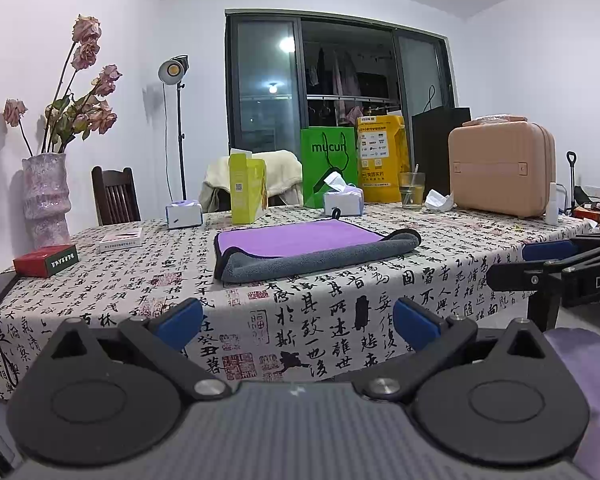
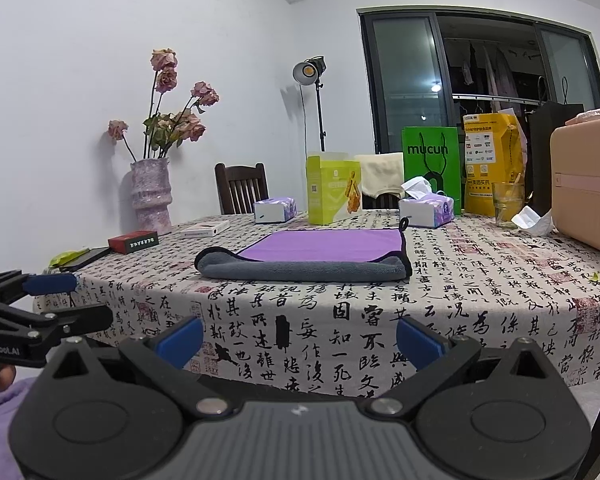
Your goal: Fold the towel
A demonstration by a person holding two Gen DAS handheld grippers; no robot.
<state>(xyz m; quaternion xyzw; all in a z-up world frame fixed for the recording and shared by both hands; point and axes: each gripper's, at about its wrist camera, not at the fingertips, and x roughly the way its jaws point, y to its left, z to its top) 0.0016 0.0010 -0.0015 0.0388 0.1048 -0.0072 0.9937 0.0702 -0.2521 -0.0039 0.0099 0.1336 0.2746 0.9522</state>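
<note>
A towel (image 1: pixel 300 246), purple on one face and grey on the other with a black hem, lies on the table with its near edge folded back, grey side up. It also shows in the right wrist view (image 2: pixel 312 254). My left gripper (image 1: pixel 298 324) is open and empty, held off the table's front edge, short of the towel. My right gripper (image 2: pixel 300 338) is open and empty, also in front of the table edge. Each gripper shows in the other's view, the right gripper (image 1: pixel 540 264) at the right and the left gripper (image 2: pixel 64 300) at the left.
The table (image 1: pixel 340 292) has a calligraphy-print cloth. Behind the towel stand a yellow-green box (image 1: pixel 247 188), tissue boxes (image 1: pixel 343 202), a green bag (image 1: pixel 329 164), a glass (image 1: pixel 411 190) and a pink case (image 1: pixel 502 168). A vase (image 1: pixel 46 200) and a red box (image 1: pixel 46 260) sit at the left.
</note>
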